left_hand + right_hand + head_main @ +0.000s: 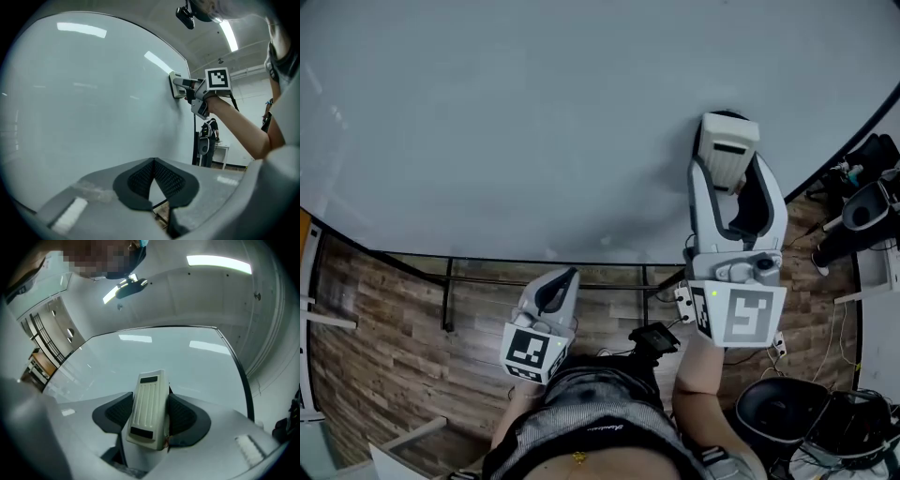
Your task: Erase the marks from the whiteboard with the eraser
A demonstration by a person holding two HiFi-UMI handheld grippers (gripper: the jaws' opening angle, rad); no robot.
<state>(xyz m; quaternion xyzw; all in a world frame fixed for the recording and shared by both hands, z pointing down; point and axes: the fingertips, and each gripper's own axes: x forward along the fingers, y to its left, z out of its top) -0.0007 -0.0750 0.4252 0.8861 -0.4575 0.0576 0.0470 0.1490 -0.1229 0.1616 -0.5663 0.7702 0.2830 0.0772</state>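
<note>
The eraser [149,401] sat clamped between the right gripper [151,416] jaws, pressed against the whiteboard [534,122] (near its right edge). The left gripper [153,180] hung low, its jaws closed on nothing.

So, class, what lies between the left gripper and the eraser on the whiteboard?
Only bare whiteboard: the left gripper view shows no marks on the stretch from the left gripper up to the eraser.
</note>
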